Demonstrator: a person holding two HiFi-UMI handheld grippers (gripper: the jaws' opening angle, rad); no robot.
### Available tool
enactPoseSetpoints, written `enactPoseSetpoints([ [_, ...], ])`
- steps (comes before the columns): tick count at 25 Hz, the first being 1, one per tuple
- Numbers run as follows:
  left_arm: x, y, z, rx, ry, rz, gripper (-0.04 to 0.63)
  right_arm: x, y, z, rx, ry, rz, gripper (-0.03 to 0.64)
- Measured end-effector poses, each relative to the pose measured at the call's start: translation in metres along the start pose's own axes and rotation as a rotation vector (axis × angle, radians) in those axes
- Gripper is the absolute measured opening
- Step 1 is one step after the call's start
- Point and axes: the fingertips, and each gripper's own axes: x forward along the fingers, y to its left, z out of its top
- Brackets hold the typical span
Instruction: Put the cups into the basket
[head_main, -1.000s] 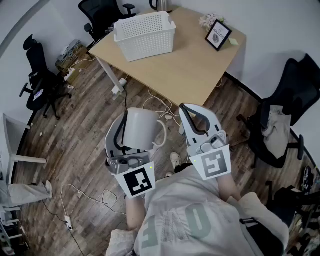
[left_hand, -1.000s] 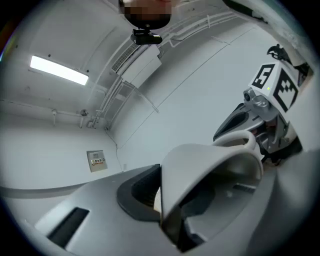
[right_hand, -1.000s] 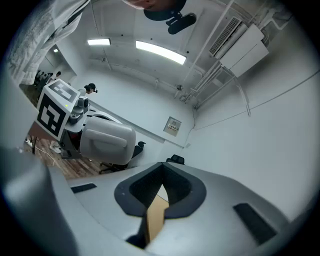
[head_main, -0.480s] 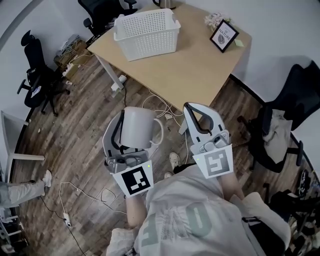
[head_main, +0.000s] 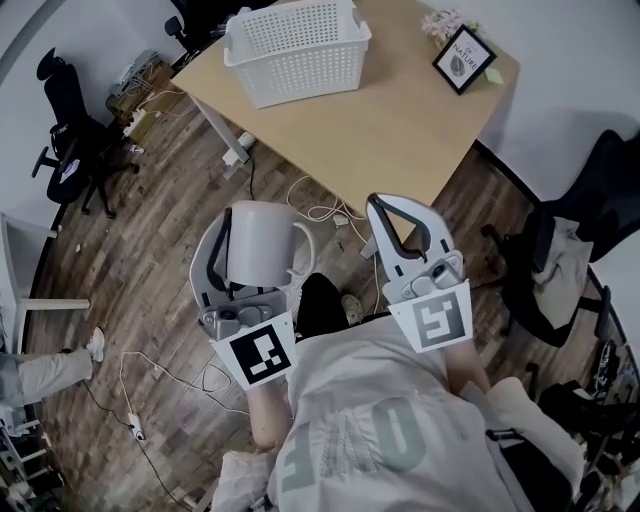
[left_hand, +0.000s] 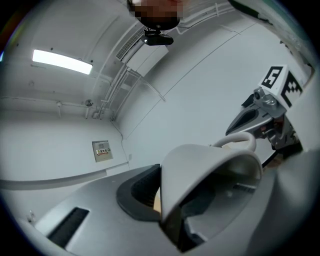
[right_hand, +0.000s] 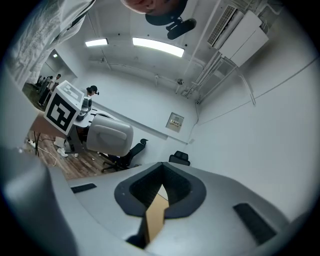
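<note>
A white cup (head_main: 258, 240) with a handle is clamped between the jaws of my left gripper (head_main: 255, 222), held over the wooden floor in front of the table. In the left gripper view the cup (left_hand: 200, 170) fills the space between the jaws of the left gripper (left_hand: 195, 200), mouth toward the camera. My right gripper (head_main: 378, 205) is beside it, shut and empty, its tips meeting in the right gripper view (right_hand: 160, 192). That view also shows the held cup (right_hand: 107, 135) at the left. The white slatted basket (head_main: 300, 60) stands on the far left part of the table.
The light wooden table (head_main: 400, 120) also carries a framed picture (head_main: 466, 60) and flowers (head_main: 440, 22) at its far right corner. Office chairs stand at the left (head_main: 65, 150) and right (head_main: 580, 250). Cables (head_main: 160, 380) trail over the floor under and beside the table.
The table and basket have come closer in the head view. The left gripper still holds the cup, and both grippers keep their places relative to the body.
</note>
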Motion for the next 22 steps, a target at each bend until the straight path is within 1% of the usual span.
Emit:
enactPoseSetpoints([
  [2, 0.008, 0.005, -0.004, -0.008, -0.009, 0.001, 0.051, 0.012, 0.0, 0.009, -0.035, -0.006, 0.013, -0.002],
  [4, 0.022, 0.01, -0.007, -0.019, -0.028, 0.0, 0.051, 0.03, -0.001, 0.025, -0.106, -0.029, 0.03, -0.002],
  [5, 0.031, 0.011, -0.009, -0.015, -0.034, -0.001, 0.051, 0.038, -0.001, 0.028, -0.131, -0.049, 0.033, -0.002],
  [6, 0.04, 0.011, -0.009, -0.001, -0.039, -0.007, 0.051, 0.043, -0.002, 0.024, -0.131, -0.064, 0.03, -0.002],
  [8, 0.055, 0.009, -0.01, 0.035, -0.047, -0.031, 0.051, 0.055, -0.002, 0.02, -0.119, -0.041, 0.034, -0.002],
  [10, 0.07, 0.005, -0.013, 0.063, -0.061, -0.059, 0.051, 0.073, -0.002, 0.03, -0.115, -0.02, 0.046, -0.002],
  [14, 0.112, 0.0, -0.033, 0.199, -0.097, -0.123, 0.049, 0.115, -0.002, 0.031, -0.052, -0.045, 0.019, -0.002],
  [15, 0.121, 0.001, -0.039, 0.217, -0.099, -0.145, 0.049, 0.124, -0.001, 0.029, -0.031, -0.043, 0.015, -0.002],
  [17, 0.14, 0.007, -0.048, 0.219, -0.107, -0.172, 0.049, 0.143, -0.006, 0.025, 0.023, -0.048, 0.006, -0.002],
  [19, 0.16, 0.018, -0.054, 0.208, -0.12, -0.185, 0.049, 0.163, -0.015, 0.025, 0.065, -0.076, -0.012, -0.002],
  [22, 0.188, 0.038, -0.061, 0.197, -0.136, -0.197, 0.049, 0.196, -0.02, 0.021, 0.073, -0.072, -0.029, -0.002],
])
